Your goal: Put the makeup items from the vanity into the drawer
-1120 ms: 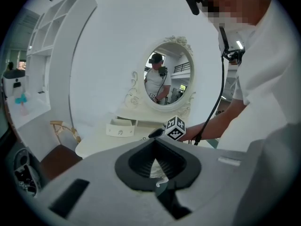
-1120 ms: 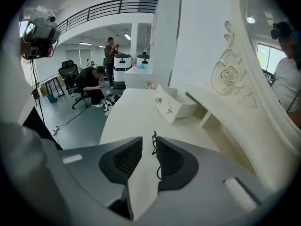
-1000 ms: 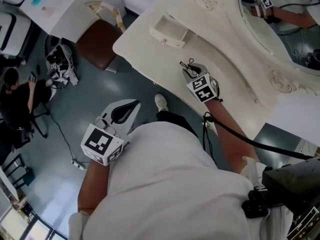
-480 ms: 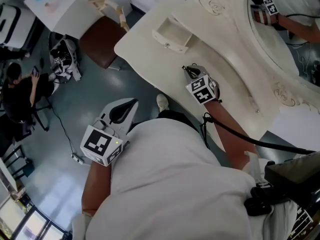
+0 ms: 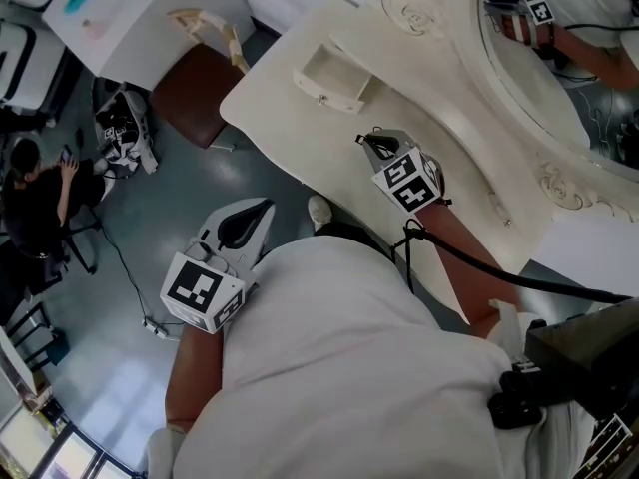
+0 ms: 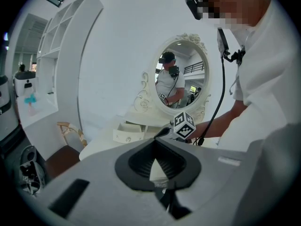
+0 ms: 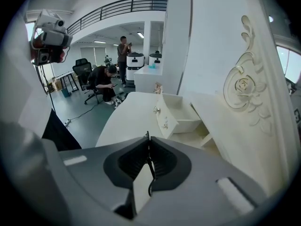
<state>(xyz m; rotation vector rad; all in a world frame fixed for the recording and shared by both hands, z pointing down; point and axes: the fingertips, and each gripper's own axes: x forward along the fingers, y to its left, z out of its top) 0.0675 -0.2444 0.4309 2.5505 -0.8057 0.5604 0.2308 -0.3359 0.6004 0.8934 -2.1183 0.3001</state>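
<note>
Lower left of the head view, our left gripper (image 5: 262, 211) hangs over the floor, jaws together on nothing. Top middle, the drawer (image 5: 324, 92) stands open on the vanity (image 5: 290, 118). Down-right of it, our right gripper (image 5: 371, 144) is closing its jaws on a thin black makeup item (image 7: 150, 173), hard to say what kind.

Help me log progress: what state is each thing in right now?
Small cream vanity drawer: pulled open, nothing visible inside.
Right gripper: jaws closing on a thin black wire-like item.
Left gripper: jaws together, empty, off the cream vanity table.
</note>
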